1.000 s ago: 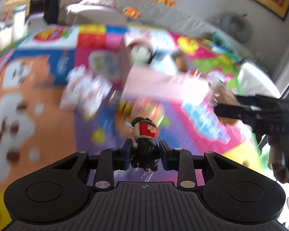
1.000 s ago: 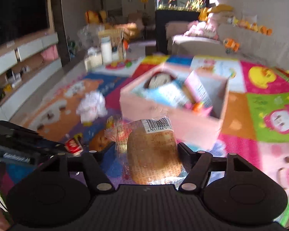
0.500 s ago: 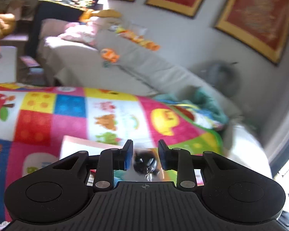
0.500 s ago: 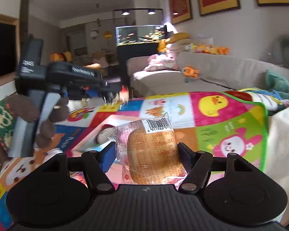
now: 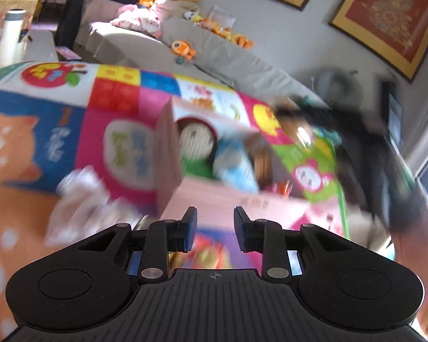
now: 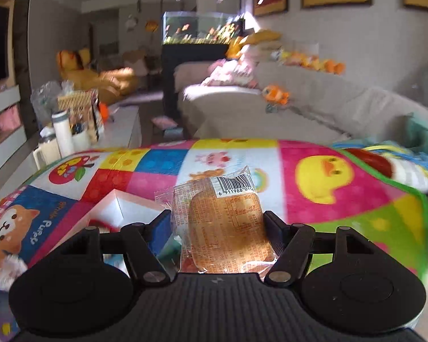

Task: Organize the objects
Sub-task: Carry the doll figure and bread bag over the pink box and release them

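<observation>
A pink cardboard box (image 5: pixel 222 196) sits on the colourful play mat, with several toys and packets inside; its corner shows in the right wrist view (image 6: pixel 119 208). My left gripper (image 5: pixel 215 232) is open and empty, just short of the box's near wall. My right gripper (image 6: pixel 216 228) is shut on a wrapped bread bun (image 6: pixel 225 225) with a barcode label, held above the box's far side. The right gripper also shows blurred in the left wrist view (image 5: pixel 356 131), over the box's right end.
A crumpled white wrapper (image 5: pixel 80 199) lies on the mat left of the box. A grey sofa (image 6: pixel 314 114) with plush toys runs behind the mat. A low white table (image 6: pixel 122 128) with bottles stands at the left. The play mat (image 6: pixel 314 176) spreads ahead.
The small black and red figure that my left gripper held is gone from it, and the left gripper now stands open and lower by the box. My right gripper still holds the bun.
</observation>
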A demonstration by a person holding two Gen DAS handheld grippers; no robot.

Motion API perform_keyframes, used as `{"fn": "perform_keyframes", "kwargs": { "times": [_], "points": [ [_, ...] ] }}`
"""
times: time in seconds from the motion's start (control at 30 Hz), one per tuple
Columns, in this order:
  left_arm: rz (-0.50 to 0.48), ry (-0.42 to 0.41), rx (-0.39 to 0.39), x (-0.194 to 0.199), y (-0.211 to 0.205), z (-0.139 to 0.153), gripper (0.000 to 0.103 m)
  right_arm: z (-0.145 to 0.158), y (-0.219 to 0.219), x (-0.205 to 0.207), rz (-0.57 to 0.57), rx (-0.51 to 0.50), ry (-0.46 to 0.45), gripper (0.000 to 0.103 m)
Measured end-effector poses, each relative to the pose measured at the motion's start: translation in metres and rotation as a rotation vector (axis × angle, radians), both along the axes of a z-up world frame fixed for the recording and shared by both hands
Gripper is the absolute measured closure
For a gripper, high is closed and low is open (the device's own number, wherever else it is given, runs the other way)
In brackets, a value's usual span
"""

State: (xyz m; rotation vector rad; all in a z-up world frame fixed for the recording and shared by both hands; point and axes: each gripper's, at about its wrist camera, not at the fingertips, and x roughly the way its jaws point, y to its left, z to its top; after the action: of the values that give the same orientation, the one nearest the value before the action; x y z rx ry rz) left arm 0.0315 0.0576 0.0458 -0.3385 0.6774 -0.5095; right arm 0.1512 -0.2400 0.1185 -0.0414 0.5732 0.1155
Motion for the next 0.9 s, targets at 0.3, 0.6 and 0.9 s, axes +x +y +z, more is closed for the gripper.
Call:
{"fn": "perform_keyframes", "kwargs": {
  "times": [0.3, 0.6, 0.9],
  "points": [
    [0.017, -0.048, -0.094, -0.034, 0.027, -0.039, 0.072, -0.032, 0.056, 0.077, 0.154, 0.093, 0.289, 0.028],
    [0.031, -0.029, -0.203, -0.033, 0.038, -0.050, 0.073, -0.019, 0.049, 0.079, 0.062, 0.142, 0.274, 0.052],
    [0.034, -0.041, -0.212, -0.033, 0.040, -0.051, 0.073, -0.011, 0.085, 0.058, 0.186, 0.095, 0.260, 0.061]
  ]
}}
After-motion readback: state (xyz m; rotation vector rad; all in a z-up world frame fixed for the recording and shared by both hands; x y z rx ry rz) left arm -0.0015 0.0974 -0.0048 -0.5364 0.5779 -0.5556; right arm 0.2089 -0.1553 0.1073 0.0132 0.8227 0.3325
